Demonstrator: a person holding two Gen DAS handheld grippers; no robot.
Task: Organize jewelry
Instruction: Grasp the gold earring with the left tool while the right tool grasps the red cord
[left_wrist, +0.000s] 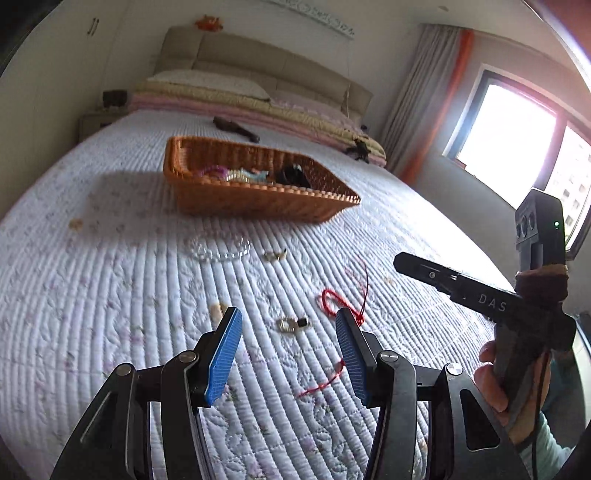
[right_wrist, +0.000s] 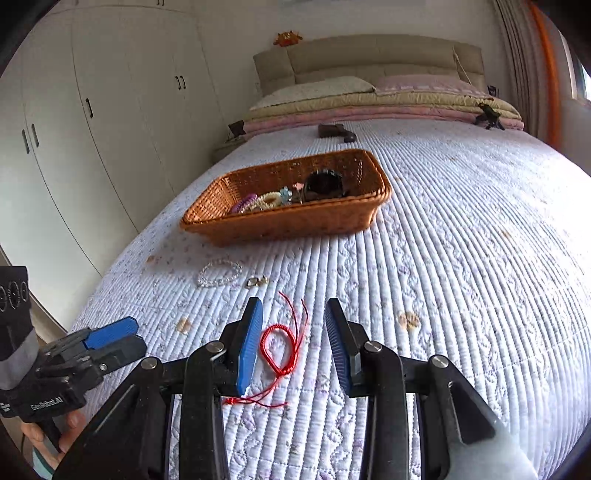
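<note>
An orange wicker basket (left_wrist: 266, 205) (right_wrist: 291, 221) sits on the quilted bed and holds several bracelets and a dark item. On the quilt lie a clear bead bracelet (left_wrist: 218, 248) (right_wrist: 218, 273), a small gold piece (left_wrist: 275, 254) (right_wrist: 257, 281), a small gold and black piece (left_wrist: 293, 325) and a red cord bracelet (left_wrist: 345, 302) (right_wrist: 279, 349). My left gripper (left_wrist: 288, 325) is open and empty above the gold and black piece. My right gripper (right_wrist: 293, 314) is open and empty, with the red cord loop between its fingers.
Pillows and folded blankets (right_wrist: 369, 99) lie at the bed's head, with a dark object (right_wrist: 336, 132) in front of them. White wardrobes (right_wrist: 92, 129) stand left of the bed. A window (left_wrist: 513, 140) and curtains are at the right.
</note>
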